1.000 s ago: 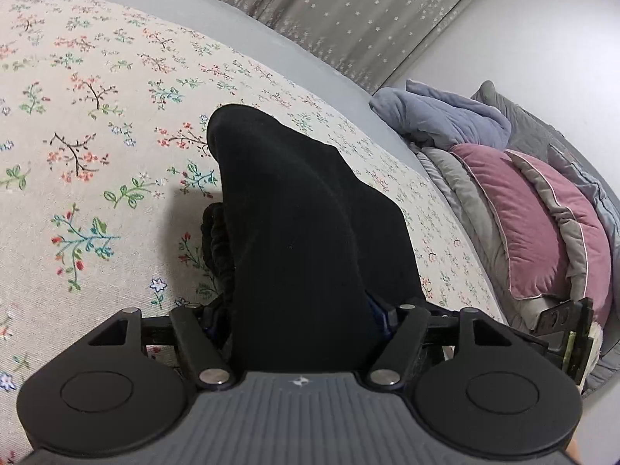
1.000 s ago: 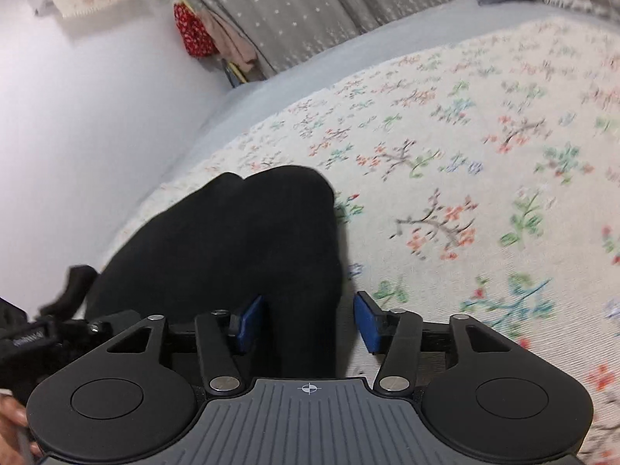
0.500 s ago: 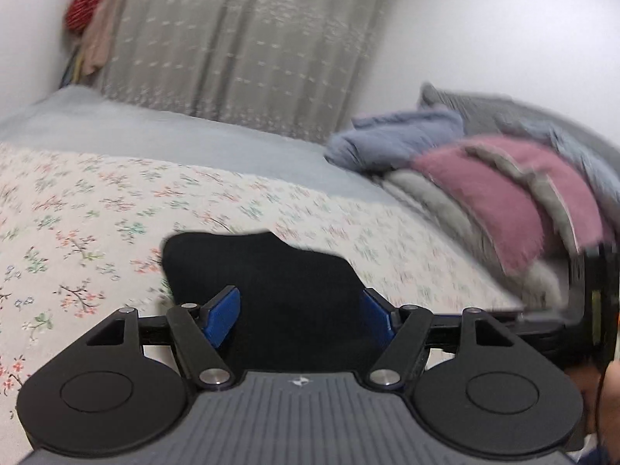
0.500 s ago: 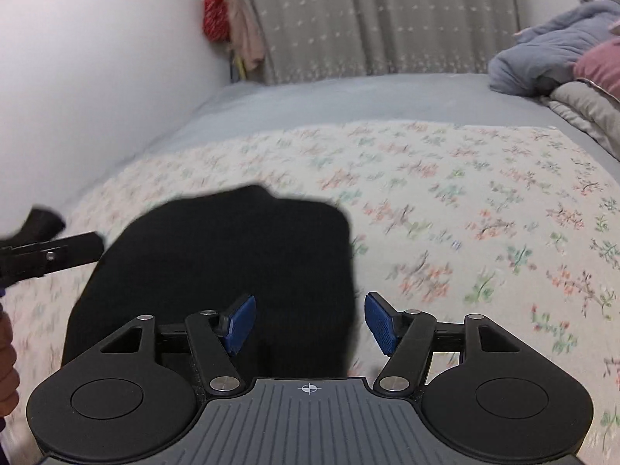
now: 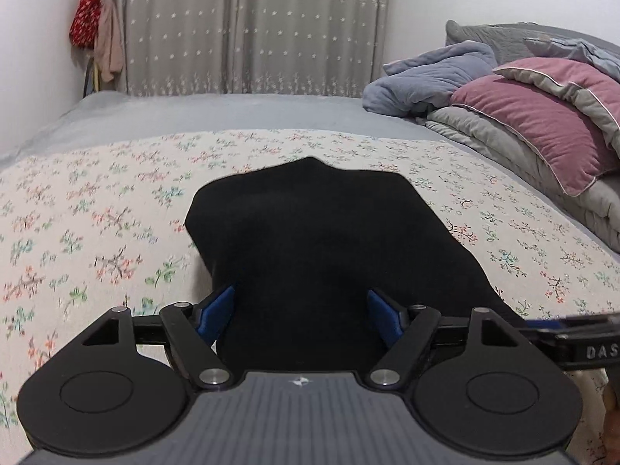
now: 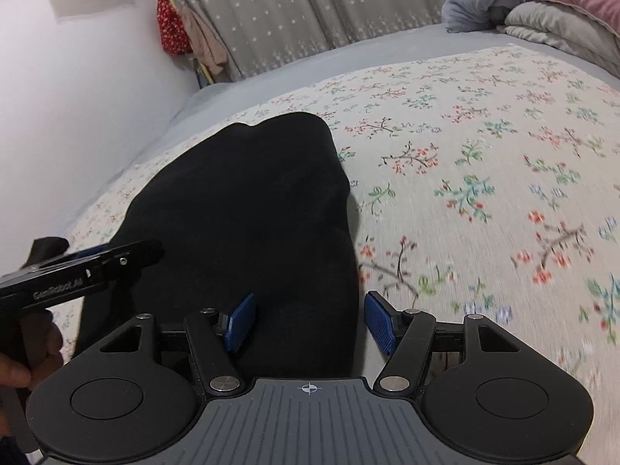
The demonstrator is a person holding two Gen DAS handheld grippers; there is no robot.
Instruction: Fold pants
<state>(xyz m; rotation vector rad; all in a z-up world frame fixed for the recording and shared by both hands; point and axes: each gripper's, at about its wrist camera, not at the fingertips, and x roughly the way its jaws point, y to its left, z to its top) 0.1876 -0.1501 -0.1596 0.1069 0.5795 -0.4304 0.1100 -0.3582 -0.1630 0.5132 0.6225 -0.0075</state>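
Note:
The black pants (image 5: 321,240) lie folded in a compact bundle on the floral bedspread (image 5: 97,224); they also show in the right wrist view (image 6: 248,209). My left gripper (image 5: 300,316) is open at the near edge of the bundle, its blue pads apart with the black cloth between them, not clamped. My right gripper (image 6: 310,319) is open too, over the bundle's near right corner. The left gripper's side (image 6: 81,271) shows at the left of the right wrist view, and the right gripper's side (image 5: 581,343) at the right of the left wrist view.
Pink and grey pillows (image 5: 542,124) and a blue-grey blanket (image 5: 430,77) are stacked along the bed's right side. A grey star-patterned curtain (image 5: 248,27) hangs behind the bed. White wall (image 6: 77,97) runs along the left, with clothes hanging (image 5: 97,35) in the corner.
My left gripper has let go of the pants and opened. Both grippers have pulled back and tilted up, so the folded bundle now lies flat on the bedspread.

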